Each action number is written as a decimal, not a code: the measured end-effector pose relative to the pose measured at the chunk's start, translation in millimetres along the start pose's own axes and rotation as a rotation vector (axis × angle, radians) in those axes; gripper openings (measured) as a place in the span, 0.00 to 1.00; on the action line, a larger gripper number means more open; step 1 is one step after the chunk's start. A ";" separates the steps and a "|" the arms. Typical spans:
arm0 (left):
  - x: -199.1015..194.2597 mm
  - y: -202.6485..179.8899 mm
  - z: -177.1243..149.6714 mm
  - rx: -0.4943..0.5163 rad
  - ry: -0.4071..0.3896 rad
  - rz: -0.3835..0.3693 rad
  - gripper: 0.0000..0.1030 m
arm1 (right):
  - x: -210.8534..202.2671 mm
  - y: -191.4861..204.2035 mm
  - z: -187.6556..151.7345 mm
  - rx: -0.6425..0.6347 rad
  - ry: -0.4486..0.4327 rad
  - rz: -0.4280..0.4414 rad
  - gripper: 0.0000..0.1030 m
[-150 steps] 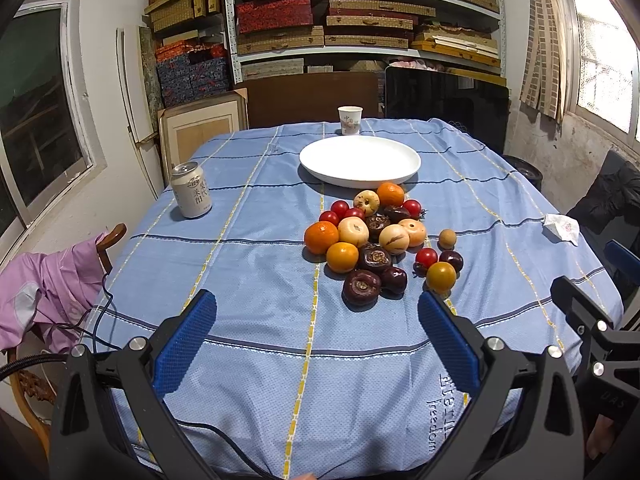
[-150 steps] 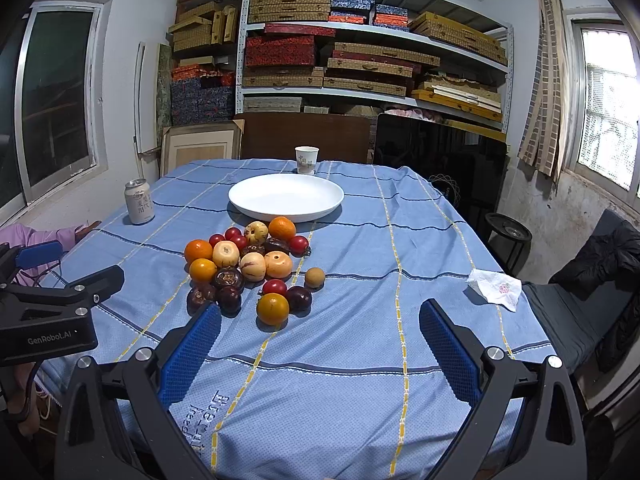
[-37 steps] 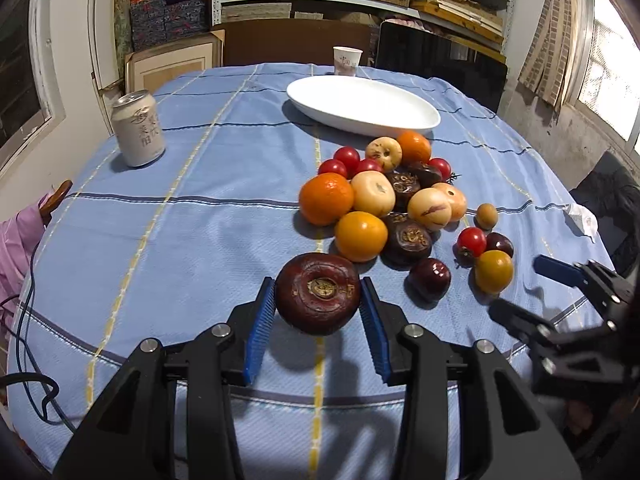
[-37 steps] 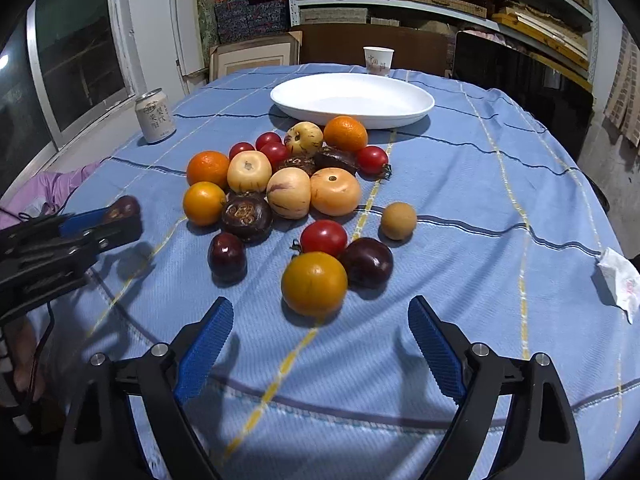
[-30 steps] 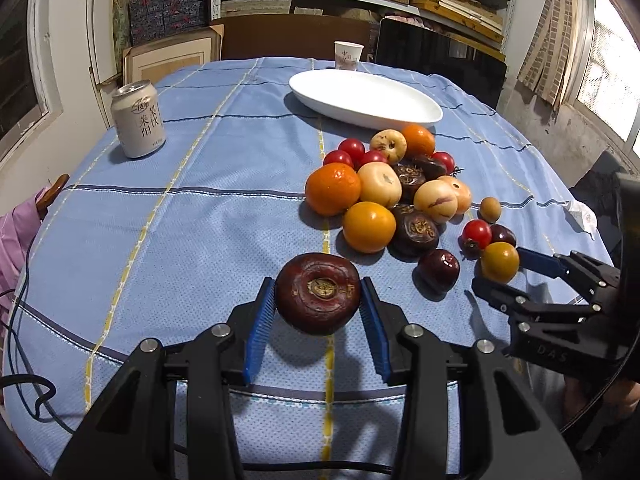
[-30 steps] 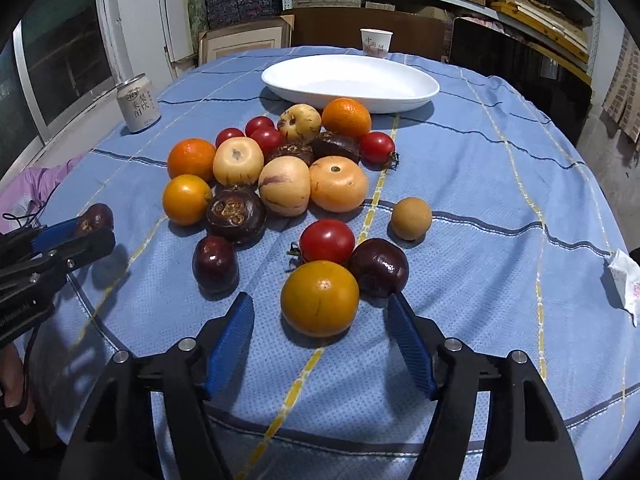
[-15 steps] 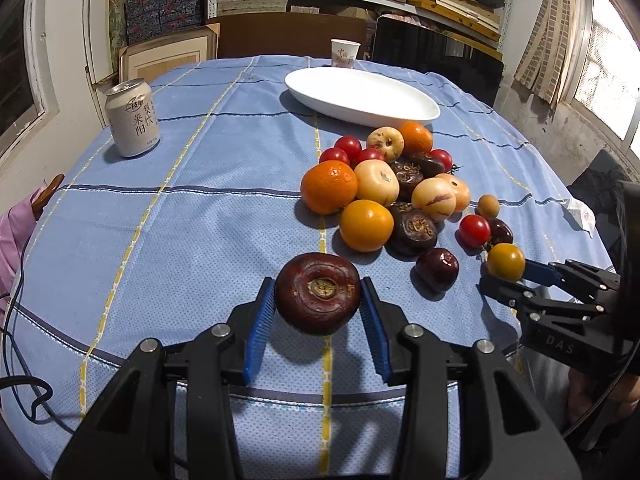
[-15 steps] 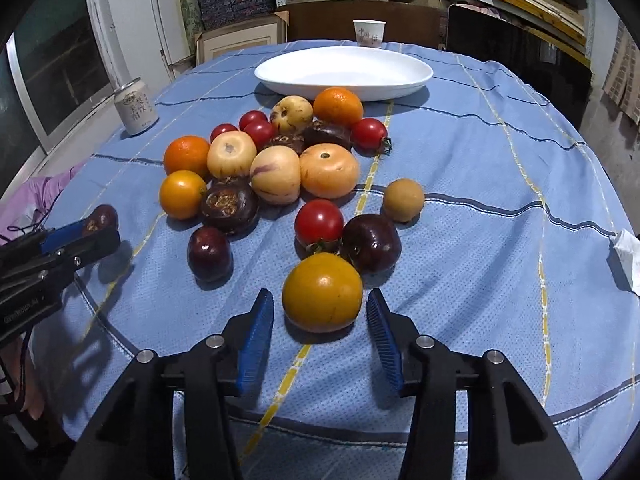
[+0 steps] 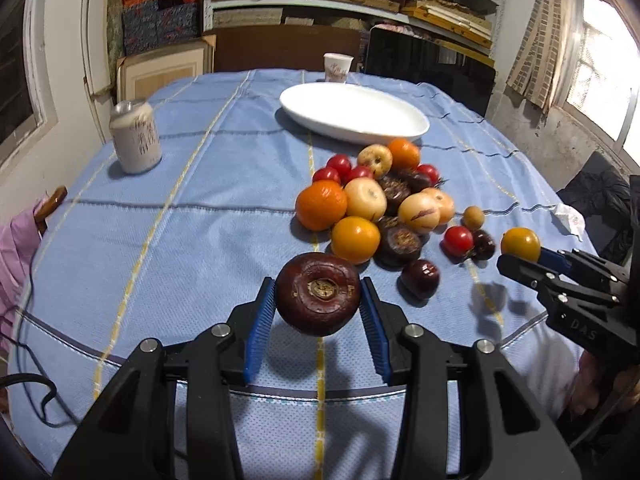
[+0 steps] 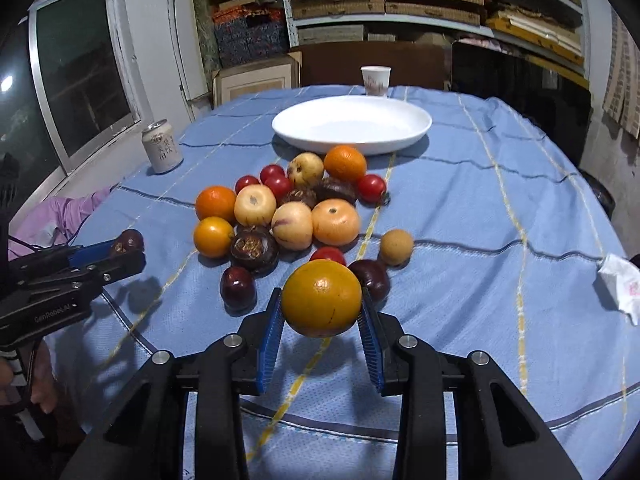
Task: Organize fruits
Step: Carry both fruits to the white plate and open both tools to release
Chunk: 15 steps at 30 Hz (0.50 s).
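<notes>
Blue tablecloth [image 10: 460, 208]: right gripper [image 10: 322, 330] jaws just closed, clamping yellow-orange fruit [image 10: 321, 298] off the cloth; left gripper [image 9: 318, 322] clenches dark purple fruit [image 9: 318, 298], likewise raised.

The surface [image 10: 500, 208] is covered by a light blue cloth [image 9: 192, 216] with thin yellow and dark blue lines crossing it. Toward the far end sits a wide white plate [image 10: 352, 126], and just behind it a small paper cup [image 10: 375, 75] stands upright. A drink can [image 10: 162, 152] stands upright near the left edge, well apart from the plate. In the middle, just in front of the plate, a pile of fruit [image 10: 296, 212] lies on the cloth: oranges, small red tomatoes, pale yellow round fruits and dark purple ones, most of them touching. A small tan fruit [image 10: 396, 247] lies just beside the pile. A crumpled white tissue [image 10: 620, 280] lies near the right edge.
</notes>
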<state>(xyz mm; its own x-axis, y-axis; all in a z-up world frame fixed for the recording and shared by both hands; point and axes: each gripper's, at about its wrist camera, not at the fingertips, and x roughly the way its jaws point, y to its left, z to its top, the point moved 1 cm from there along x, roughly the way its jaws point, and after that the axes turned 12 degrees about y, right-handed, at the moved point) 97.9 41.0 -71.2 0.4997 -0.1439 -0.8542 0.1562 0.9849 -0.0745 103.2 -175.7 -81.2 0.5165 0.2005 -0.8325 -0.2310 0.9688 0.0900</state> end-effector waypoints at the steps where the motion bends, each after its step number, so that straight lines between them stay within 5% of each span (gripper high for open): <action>1: -6.5 -1.5 2.3 0.010 -0.012 -0.001 0.40 | -3.8 -2.1 1.3 -0.002 -0.008 -0.007 0.36; 9: -44.7 1.3 50.5 0.027 -0.057 -0.087 0.40 | -42.1 -25.0 34.2 -0.036 -0.098 -0.076 0.36; 15: -41.1 -11.4 119.7 0.057 -0.106 -0.086 0.40 | -45.3 -50.1 76.8 -0.028 -0.128 -0.098 0.36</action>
<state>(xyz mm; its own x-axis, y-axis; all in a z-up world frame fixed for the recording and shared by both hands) 177.6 24.2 26.4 0.5692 -0.2399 -0.7864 0.2489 0.9619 -0.1133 154.7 -222.1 -6.1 0.6382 0.1234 -0.7599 -0.1958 0.9806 -0.0051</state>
